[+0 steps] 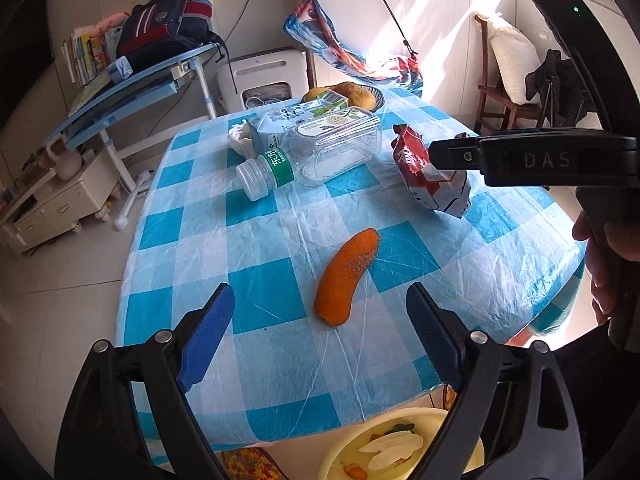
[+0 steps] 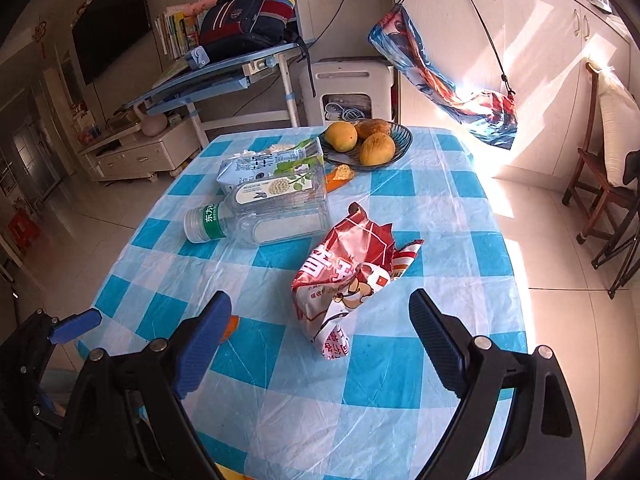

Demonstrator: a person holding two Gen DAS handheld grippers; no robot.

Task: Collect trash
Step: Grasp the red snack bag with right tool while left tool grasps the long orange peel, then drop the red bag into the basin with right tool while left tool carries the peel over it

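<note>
An orange peel (image 1: 347,277) lies on the blue-checked tablecloth (image 1: 256,240), just ahead of my open, empty left gripper (image 1: 320,332). A crumpled red and white snack bag (image 2: 352,276) stands between and just ahead of the fingers of my open right gripper (image 2: 320,336); the bag also shows in the left wrist view (image 1: 428,172), with the right gripper's finger (image 1: 456,154) beside it. An empty clear plastic bottle (image 1: 316,152) lies on its side mid-table, against a milk carton (image 1: 264,128). A yellow basin (image 1: 400,448) holding scraps sits below the table's near edge.
A dark bowl of mangoes (image 2: 370,140) stands at the table's far side, with a small orange scrap (image 2: 340,176) next to it. A crumpled white tissue (image 1: 240,140) lies by the carton. A wooden chair (image 2: 600,184) stands at the right, a blue desk (image 2: 224,80) beyond the table.
</note>
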